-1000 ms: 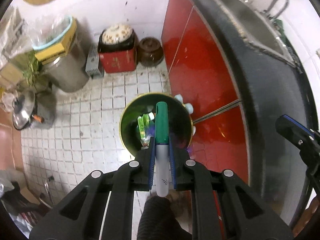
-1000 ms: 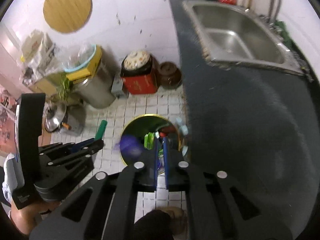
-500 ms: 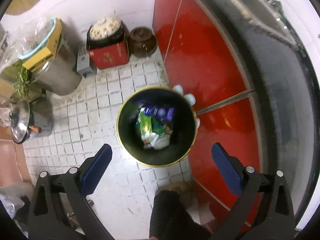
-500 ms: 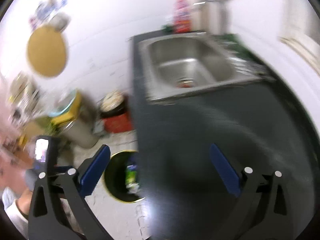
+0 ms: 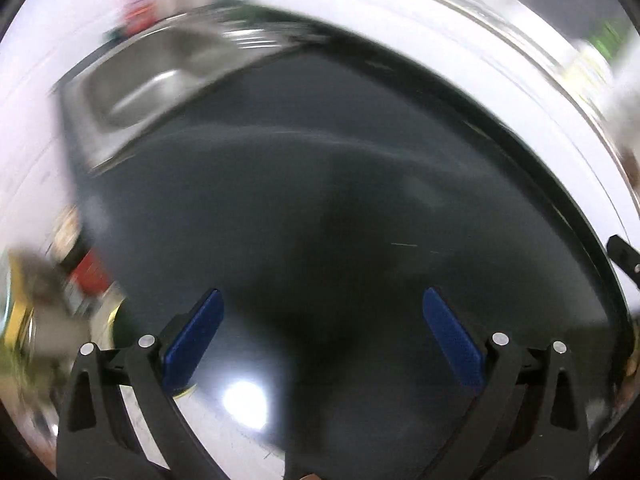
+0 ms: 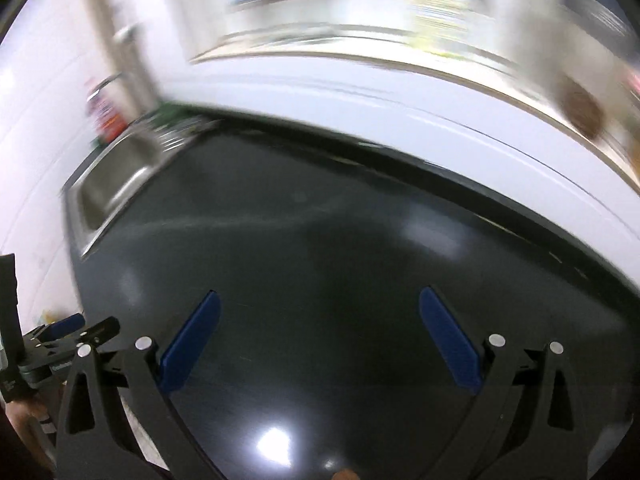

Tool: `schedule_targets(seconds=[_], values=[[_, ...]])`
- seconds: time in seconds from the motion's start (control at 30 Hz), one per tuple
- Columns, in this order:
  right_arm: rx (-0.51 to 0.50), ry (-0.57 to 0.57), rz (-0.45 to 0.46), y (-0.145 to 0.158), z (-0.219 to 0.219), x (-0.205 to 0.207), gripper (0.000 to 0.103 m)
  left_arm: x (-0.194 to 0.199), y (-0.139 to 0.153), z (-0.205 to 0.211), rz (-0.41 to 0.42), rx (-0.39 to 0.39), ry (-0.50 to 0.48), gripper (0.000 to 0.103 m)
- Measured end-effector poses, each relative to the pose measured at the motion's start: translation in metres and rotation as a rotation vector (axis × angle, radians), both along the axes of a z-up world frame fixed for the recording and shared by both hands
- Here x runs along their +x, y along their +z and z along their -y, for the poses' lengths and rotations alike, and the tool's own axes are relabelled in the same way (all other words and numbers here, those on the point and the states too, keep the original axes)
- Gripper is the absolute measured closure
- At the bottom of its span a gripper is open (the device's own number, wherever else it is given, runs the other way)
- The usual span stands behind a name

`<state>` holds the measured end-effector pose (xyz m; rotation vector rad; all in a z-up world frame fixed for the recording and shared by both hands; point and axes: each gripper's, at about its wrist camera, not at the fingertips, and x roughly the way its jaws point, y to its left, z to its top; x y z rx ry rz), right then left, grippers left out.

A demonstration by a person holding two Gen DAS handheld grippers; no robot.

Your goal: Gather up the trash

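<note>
Left tool (image 5: pixel 322 334): black frame, blue pads (image 5: pixel 194 338). Right tool (image 6: pixel 318 334): black frame, blue pads (image 6: pixel 448 340). Beneath both, the table (image 5: pixel 320 184) is glossy dark grey-black. Ahead and to the left, a silver steel sink (image 5: pixel 156 76); beyond it, a white wall (image 6: pixel 400 100).

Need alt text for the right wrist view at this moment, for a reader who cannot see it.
Blurred fisheye view: the right tool is open and empty, its blue pads spread wide above a bare dark countertop. A steel sink sits at far left by a white wall; the left tool shows at the left edge.
</note>
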<state>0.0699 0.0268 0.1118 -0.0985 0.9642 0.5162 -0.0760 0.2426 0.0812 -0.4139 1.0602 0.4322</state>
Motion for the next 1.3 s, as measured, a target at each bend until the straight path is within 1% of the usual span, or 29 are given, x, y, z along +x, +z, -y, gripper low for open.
schedule_targets(seconds=[0.03, 0.07, 0.13, 0.17, 0.2, 0.23, 0.33, 0.37, 0.43, 0.53, 0.6, 0.73, 0.87, 0.97, 1.13, 1.3], values=[[0.000, -0.027, 0.000, -0.001, 0.015, 0.001, 0.007, 0.014, -0.001, 0.019, 0.000, -0.009, -0.051, 0.006], [-0.004, -0.082, -0.004, -0.004, 0.044, 0.001, 0.007, 0.031, -0.001, 0.042, -0.002, -0.017, -0.108, 0.006], [-0.008, -0.164, -0.014, -0.010, 0.088, -0.002, 0.007, 0.056, 0.000, 0.084, -0.007, -0.014, -0.212, 0.006], [-0.011, -0.204, -0.022, -0.013, 0.112, -0.005, 0.007, 0.064, 0.001, 0.100, -0.008, -0.009, -0.250, 0.006], [-0.015, -0.236, -0.029, -0.017, 0.130, -0.009, 0.007, 0.076, 0.001, 0.128, -0.013, -0.005, -0.315, 0.006], [-0.020, -0.273, -0.042, -0.022, 0.151, -0.014, 0.007, 0.083, -0.001, 0.147, -0.017, -0.008, -0.354, 0.006], [-0.024, -0.373, -0.076, -0.037, 0.204, -0.030, 0.007, 0.097, -0.003, 0.203, -0.033, -0.003, -0.464, 0.006], [-0.025, -0.404, -0.086, -0.041, 0.220, -0.035, 0.007, 0.102, -0.006, 0.225, -0.045, 0.013, -0.501, 0.006], [-0.026, -0.448, -0.104, -0.049, 0.241, -0.046, 0.007, 0.107, -0.012, 0.256, -0.063, 0.039, -0.550, 0.006], [-0.031, -0.516, -0.149, -0.063, 0.277, -0.061, 0.007, 0.109, -0.023, 0.293, -0.096, 0.037, -0.620, 0.006], [-0.031, -0.543, -0.164, -0.068, 0.291, -0.066, 0.007, 0.108, -0.029, 0.312, -0.110, 0.037, -0.658, 0.006], [-0.028, -0.578, -0.185, -0.075, 0.309, -0.076, 0.007, 0.106, -0.039, 0.337, -0.135, 0.049, -0.700, 0.006], [0.001, -0.615, -0.213, -0.086, 0.319, -0.078, 0.007, 0.108, -0.041, 0.343, -0.139, 0.067, -0.712, 0.006], [0.017, -0.619, -0.232, -0.093, 0.320, -0.074, 0.007, 0.112, -0.040, 0.351, -0.140, 0.090, -0.711, 0.006], [0.018, -0.604, -0.247, -0.099, 0.315, -0.070, 0.007, 0.113, -0.045, 0.347, -0.148, 0.086, -0.682, 0.006], [0.022, -0.593, -0.262, -0.102, 0.309, -0.063, 0.007, 0.114, -0.048, 0.340, -0.151, 0.105, -0.658, 0.006]])
